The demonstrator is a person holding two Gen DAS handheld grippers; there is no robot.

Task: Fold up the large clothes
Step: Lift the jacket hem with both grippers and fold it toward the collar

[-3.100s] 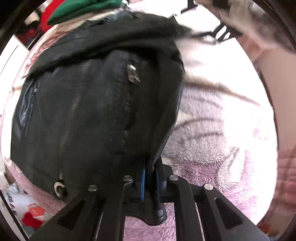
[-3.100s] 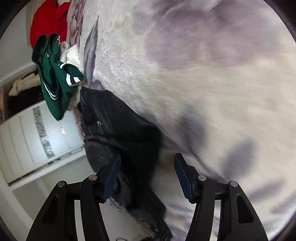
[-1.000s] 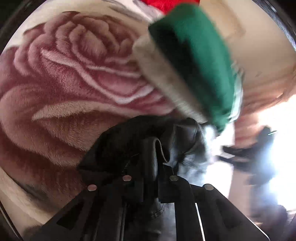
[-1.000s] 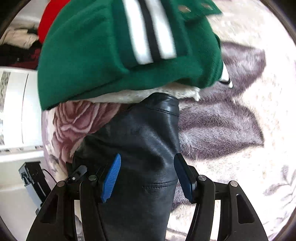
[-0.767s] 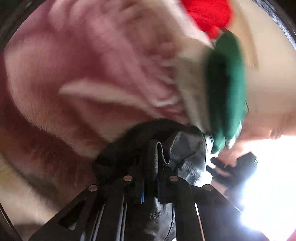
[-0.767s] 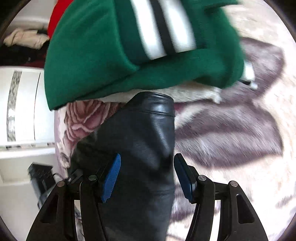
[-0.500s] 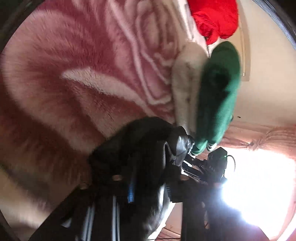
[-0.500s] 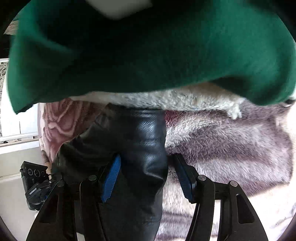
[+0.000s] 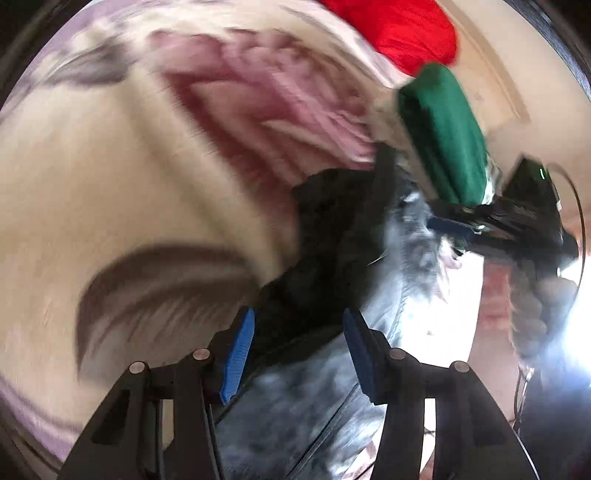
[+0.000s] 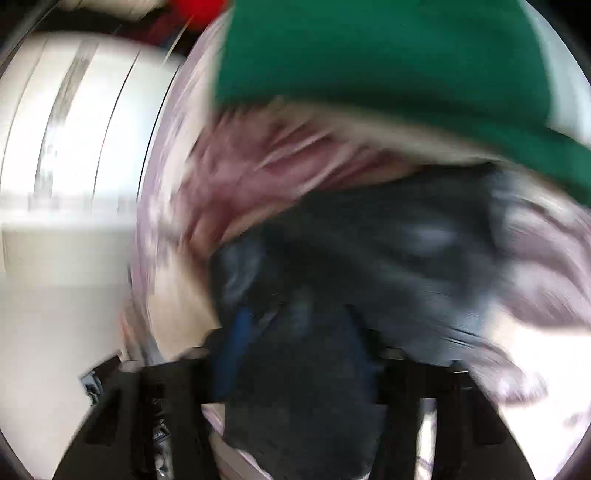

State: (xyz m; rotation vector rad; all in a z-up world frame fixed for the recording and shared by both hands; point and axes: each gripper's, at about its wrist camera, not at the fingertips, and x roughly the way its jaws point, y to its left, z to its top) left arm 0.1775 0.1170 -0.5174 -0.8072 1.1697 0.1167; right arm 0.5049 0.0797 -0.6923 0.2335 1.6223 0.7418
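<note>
A folded black leather jacket (image 9: 332, 266) lies on the rose-patterned blanket (image 9: 147, 184), right beside a folded green garment (image 9: 443, 133). My left gripper (image 9: 297, 354) is open, its blue pads on either side of the jacket's near edge. My right gripper (image 9: 454, 225) shows at the jacket's far end in the left wrist view. In the blurred right wrist view the right gripper (image 10: 295, 350) is open with the jacket (image 10: 369, 251) between and beyond its fingers, just under the green garment (image 10: 369, 55).
A red garment (image 9: 399, 33) lies behind the green one, with a cream fleece piece under it. A white wardrobe (image 10: 66, 129) stands at the left of the right wrist view. The blanket spreads wide to the left.
My left gripper has opened and let go of the jacket, which now rests on the blanket by the green garment. Both views have swung and blurred.
</note>
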